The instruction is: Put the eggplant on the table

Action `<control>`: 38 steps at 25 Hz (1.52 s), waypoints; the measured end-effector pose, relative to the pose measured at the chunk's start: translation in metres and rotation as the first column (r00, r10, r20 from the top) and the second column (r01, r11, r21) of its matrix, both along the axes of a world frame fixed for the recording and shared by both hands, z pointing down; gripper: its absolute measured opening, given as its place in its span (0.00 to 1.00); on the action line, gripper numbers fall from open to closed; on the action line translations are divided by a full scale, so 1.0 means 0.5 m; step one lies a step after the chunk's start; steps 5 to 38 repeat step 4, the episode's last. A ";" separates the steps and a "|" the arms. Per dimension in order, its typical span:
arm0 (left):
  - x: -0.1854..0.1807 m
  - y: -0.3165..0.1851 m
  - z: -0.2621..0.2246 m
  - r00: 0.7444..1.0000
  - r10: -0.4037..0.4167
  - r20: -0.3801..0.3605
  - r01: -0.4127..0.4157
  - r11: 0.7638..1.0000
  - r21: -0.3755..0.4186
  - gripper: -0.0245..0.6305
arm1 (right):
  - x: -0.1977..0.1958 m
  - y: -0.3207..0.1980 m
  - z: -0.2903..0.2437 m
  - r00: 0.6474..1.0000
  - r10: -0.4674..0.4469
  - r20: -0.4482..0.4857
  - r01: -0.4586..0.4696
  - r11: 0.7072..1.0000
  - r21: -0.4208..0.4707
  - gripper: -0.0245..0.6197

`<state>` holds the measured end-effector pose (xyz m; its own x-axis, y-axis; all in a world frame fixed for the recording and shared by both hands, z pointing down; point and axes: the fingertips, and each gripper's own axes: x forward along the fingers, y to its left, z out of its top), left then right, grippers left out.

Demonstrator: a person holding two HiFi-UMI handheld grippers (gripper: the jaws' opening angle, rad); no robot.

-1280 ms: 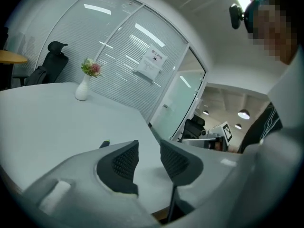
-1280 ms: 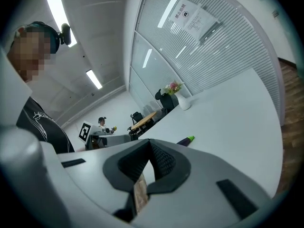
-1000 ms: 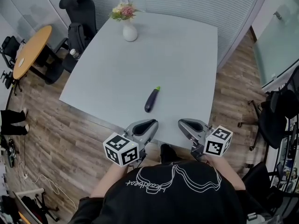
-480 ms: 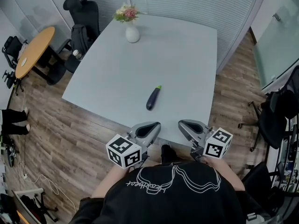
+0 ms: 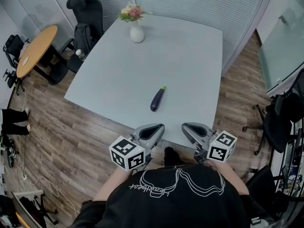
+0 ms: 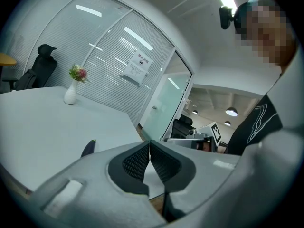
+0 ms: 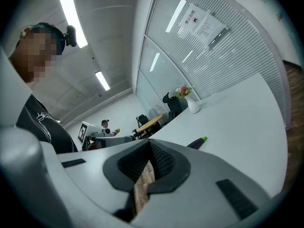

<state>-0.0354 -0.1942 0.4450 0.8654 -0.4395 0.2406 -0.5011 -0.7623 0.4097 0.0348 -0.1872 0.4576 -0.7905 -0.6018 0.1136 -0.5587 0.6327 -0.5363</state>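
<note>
A dark purple eggplant (image 5: 157, 99) with a green stem lies on the pale grey table (image 5: 190, 61), near its front edge. It also shows in the left gripper view as the eggplant (image 6: 88, 148) and in the right gripper view as the eggplant (image 7: 197, 142). My left gripper (image 5: 158, 127) hovers at the table's near edge, short of the eggplant, shut and empty. Beside it my right gripper (image 5: 185, 126) is at the same edge, shut with nothing in it. In each gripper's own view, the left gripper (image 6: 150, 144) and the right gripper (image 7: 150, 144) have their pad tips touching.
A white vase of flowers (image 5: 137, 32) stands at the table's far left corner. Black office chairs (image 5: 88, 18) and a round wooden table (image 5: 35, 49) stand to the left. Another chair (image 5: 282, 118) is at the right. Glass walls with blinds close off the back.
The view has shifted slightly. The eggplant lies in the same spot on the table, and both grippers keep their places at the near edge.
</note>
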 end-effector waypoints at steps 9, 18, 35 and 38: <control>-0.007 -0.001 0.001 1.000 -0.004 0.002 0.004 1.000 -0.005 0.07 | -0.007 -0.001 -0.003 1.000 -0.005 0.001 0.005 1.000 0.005 0.05; -0.007 -0.001 0.001 1.000 -0.004 0.002 0.004 1.000 -0.005 0.07 | -0.007 -0.001 -0.003 1.000 -0.005 0.001 0.005 1.000 0.005 0.05; -0.007 -0.001 0.001 1.000 -0.004 0.002 0.004 1.000 -0.005 0.07 | -0.007 -0.001 -0.003 1.000 -0.005 0.001 0.005 1.000 0.005 0.05; -0.007 -0.001 0.001 1.000 -0.004 0.002 0.004 1.000 -0.005 0.07 | -0.007 -0.001 -0.003 1.000 -0.005 0.001 0.005 1.000 0.005 0.05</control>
